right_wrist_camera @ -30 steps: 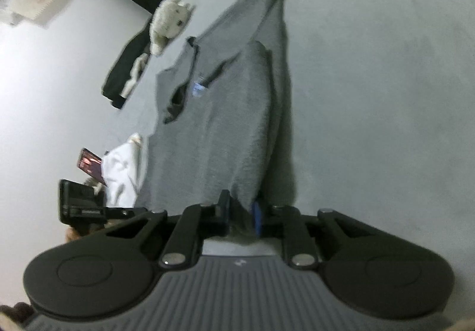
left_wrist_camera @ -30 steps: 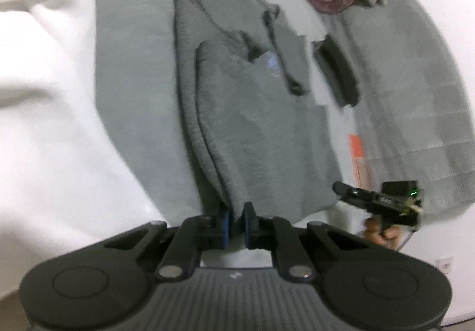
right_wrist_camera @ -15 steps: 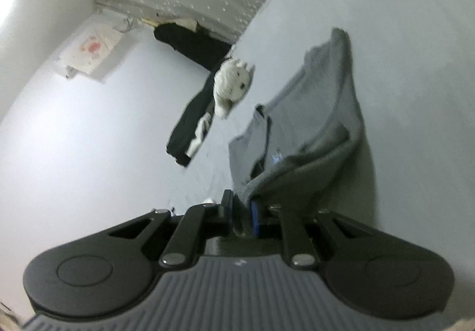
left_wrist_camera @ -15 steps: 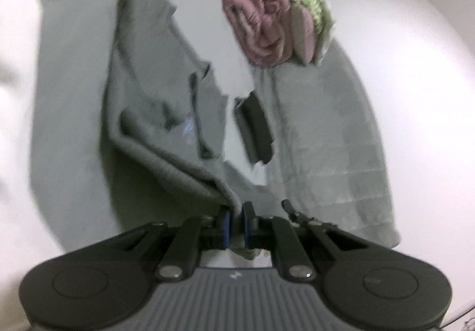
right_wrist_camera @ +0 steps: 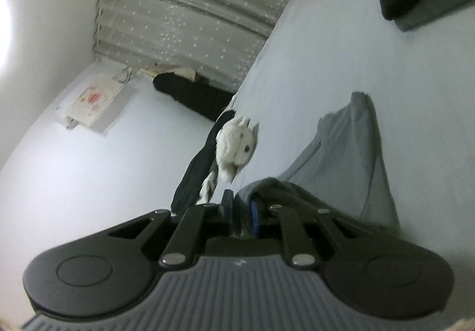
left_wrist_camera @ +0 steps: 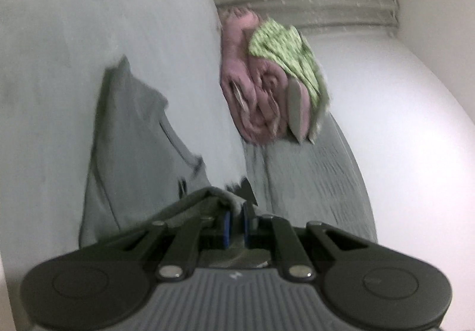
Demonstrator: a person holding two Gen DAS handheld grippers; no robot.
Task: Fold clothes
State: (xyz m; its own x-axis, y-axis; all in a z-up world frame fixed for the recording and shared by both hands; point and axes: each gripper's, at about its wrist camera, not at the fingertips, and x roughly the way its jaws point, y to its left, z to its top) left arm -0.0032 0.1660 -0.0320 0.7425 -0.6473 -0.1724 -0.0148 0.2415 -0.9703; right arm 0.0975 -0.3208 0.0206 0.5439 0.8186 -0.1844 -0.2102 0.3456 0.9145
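The left hand-held gripper [left_wrist_camera: 234,219] is clamped on the grey sweater [left_wrist_camera: 130,135]. The right hand-held gripper [right_wrist_camera: 240,212] is clamped on it too [right_wrist_camera: 350,158]. Blur hides the sweater's folds.

A pale grey bed surface [right_wrist_camera: 326,43] carries a grey sweater [right_wrist_camera: 350,153] lying partly folded, a white plush toy [right_wrist_camera: 237,147] at its edge, a pink bundle [left_wrist_camera: 255,93] under green patterned cloth [left_wrist_camera: 285,55], and a grey towel [left_wrist_camera: 311,176].
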